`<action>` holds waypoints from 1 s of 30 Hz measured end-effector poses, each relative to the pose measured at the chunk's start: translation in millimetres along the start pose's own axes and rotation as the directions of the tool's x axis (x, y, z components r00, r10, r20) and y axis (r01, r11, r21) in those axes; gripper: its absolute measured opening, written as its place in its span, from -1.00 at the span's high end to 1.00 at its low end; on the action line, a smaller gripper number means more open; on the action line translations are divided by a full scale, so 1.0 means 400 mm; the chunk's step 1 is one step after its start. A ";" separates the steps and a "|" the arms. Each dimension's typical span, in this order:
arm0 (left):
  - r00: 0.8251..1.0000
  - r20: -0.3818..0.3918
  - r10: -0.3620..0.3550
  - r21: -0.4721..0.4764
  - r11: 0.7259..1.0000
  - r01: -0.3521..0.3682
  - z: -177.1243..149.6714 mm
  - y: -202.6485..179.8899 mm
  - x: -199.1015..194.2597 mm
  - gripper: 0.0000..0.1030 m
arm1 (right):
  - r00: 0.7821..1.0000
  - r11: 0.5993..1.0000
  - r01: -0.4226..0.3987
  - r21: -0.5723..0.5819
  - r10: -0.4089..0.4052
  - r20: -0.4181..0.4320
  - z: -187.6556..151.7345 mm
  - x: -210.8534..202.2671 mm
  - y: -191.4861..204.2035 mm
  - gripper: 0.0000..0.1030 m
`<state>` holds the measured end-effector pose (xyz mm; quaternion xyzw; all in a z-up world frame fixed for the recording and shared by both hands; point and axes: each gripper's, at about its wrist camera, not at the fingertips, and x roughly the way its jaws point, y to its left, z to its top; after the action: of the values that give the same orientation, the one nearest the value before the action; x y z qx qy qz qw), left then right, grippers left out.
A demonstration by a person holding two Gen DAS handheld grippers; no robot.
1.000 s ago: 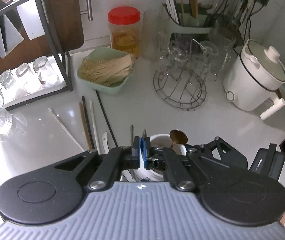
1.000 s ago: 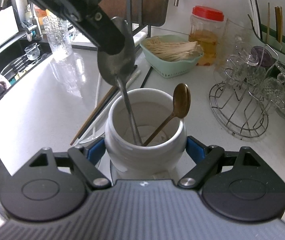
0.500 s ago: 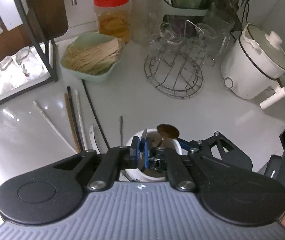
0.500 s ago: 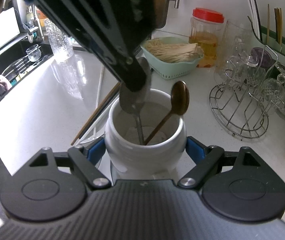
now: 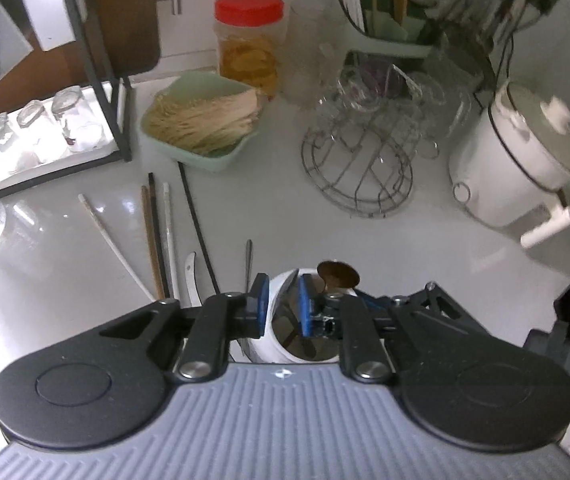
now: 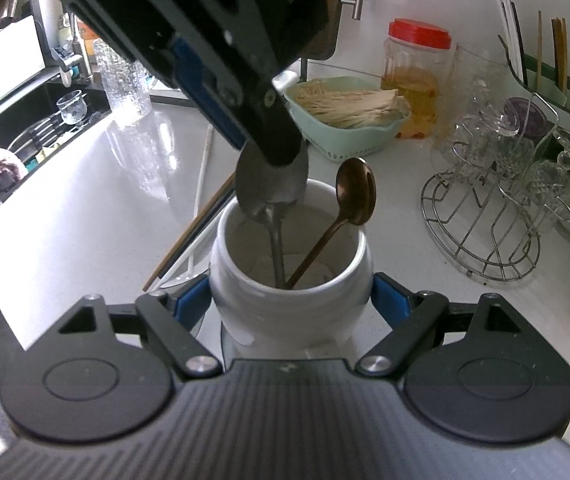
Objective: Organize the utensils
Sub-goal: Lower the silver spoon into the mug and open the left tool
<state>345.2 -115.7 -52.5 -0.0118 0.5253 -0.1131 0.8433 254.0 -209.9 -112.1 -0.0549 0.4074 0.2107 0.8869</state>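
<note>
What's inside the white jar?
The white jar holds two spoons standing handle-down: a copper spoon leaning on the rim, and a silver spoon under the left gripper. The handle tips are hidden by the jar's wall.

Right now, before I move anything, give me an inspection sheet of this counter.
Surface: white counter, glossy, no spills seen.
Job's things: white jar holds a silver spoon and a copper spoon, bowls up; chopsticks lie loose on the counter.
Clutter: green basket of sticks, red-lid jar, glass rack, cooker.
Grippers: left tongs open over the jar mouth, at the silver spoon's bowl; right tongs clamp the jar's sides.
Cables: dark cord at the back wall.
Surroundings: sink to the left, shelf frame behind.
</note>
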 end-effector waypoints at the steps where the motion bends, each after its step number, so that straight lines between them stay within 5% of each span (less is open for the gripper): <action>1: 1.000 0.008 0.001 -0.009 1.000 -0.001 0.000 0.002 -0.007 0.62 | 1.000 1.000 -0.001 0.000 0.001 0.000 0.000 0.000 0.000 -0.72; 30: 0.976 0.189 0.111 -0.226 0.972 -0.067 -0.159 0.073 -0.124 0.61 | 1.000 1.000 -0.010 -0.002 0.010 0.014 -0.004 -0.001 -0.001 -0.72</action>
<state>273.0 -71.0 -41.2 -0.0919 0.4469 -0.0148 0.8897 252.9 -210.9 -112.8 -0.0523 0.4011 0.2158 0.8887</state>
